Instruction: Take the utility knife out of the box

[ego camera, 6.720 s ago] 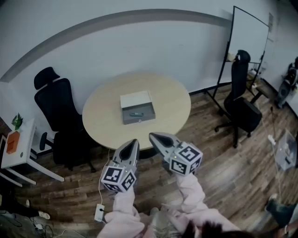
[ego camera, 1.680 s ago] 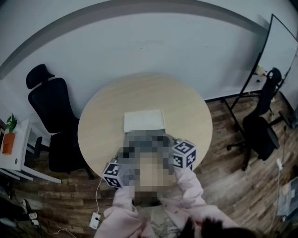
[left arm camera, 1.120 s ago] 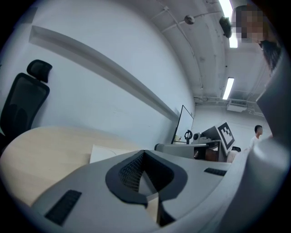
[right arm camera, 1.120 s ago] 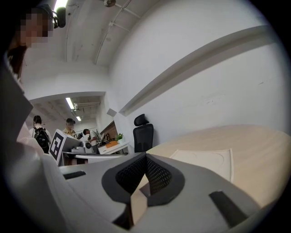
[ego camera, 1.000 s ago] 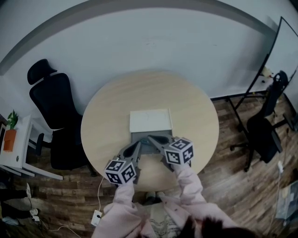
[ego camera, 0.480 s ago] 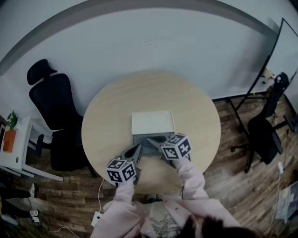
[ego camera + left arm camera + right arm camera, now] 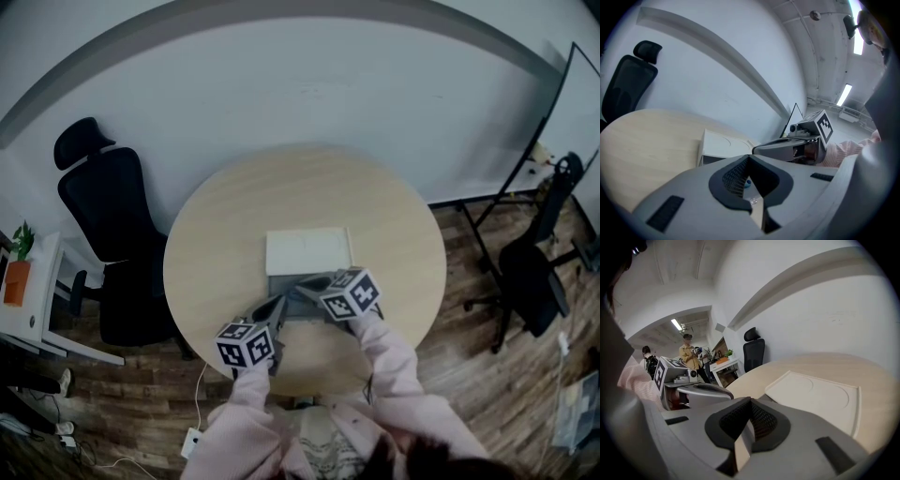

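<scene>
Nearest the person, the left tool [image 7: 273, 303] is hovering over the near edge of the round worktop [image 7: 211, 234]. Its jaws are lying together and gripping nothing. It is aiming at the near wall of the open box [image 7: 278, 282], probably so that it can steady the box. Just beyond it, the right tool [image 7: 298, 285] is angling down over the box's grey tray. Its jaws are likewise shut and empty, so they will need to part before any pickup. The utility knife is presumably lying in that tray, but both tools are covering it in the head view. Only a bluish speck [image 7: 748, 183] is showing past the left jaws, and it may be part of the knife. The white lid [image 7: 309, 250] is lying flat toward the worktop's middle, clear of the reach. Beyond the far-left edge a black office chair [image 7: 101, 202] is standing well apart and is blocking nothing.
</scene>
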A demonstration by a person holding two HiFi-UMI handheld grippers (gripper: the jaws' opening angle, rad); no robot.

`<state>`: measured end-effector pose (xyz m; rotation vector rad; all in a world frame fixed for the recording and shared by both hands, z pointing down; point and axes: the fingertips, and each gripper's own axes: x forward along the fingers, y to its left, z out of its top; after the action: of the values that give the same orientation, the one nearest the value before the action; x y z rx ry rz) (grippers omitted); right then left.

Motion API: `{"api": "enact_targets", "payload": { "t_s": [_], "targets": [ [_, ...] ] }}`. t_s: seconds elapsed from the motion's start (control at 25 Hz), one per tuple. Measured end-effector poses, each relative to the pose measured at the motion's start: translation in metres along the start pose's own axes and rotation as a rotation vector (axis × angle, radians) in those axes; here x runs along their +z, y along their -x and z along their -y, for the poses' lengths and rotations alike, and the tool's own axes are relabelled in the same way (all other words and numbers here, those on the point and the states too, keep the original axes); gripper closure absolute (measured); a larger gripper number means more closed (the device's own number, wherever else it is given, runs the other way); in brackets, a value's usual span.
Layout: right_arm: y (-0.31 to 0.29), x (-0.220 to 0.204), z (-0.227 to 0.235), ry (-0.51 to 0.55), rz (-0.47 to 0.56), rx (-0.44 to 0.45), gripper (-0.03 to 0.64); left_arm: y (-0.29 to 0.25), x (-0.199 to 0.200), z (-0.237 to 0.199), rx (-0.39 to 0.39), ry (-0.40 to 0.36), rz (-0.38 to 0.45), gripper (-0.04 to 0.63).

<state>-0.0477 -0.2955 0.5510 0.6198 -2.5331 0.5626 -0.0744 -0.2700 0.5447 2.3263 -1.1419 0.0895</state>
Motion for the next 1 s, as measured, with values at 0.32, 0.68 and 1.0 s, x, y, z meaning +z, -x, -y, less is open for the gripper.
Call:
{"api": "enact_targets", "payload": {
  "t_s": [0.32,0.68,1.0],
  "targets": [
    [-0.017,-0.022,0.012,0.033,-0.133,0.012,0.618,-0.006,-0.014,-0.006,-0.006,0.03,-0.045,0.591],
    [-0.03,-0.038,0.024,0.057,-0.257,0.005,0.618,-0.013,-0.023,-0.01,-0.017,0.053,-0.083,0.591],
    [-0.039,-0.054,0.037,0.055,-0.318,-0.032,0.612,-0.016,-0.029,-0.016,-0.011,0.07,-0.098,0.591]
  ]
}}
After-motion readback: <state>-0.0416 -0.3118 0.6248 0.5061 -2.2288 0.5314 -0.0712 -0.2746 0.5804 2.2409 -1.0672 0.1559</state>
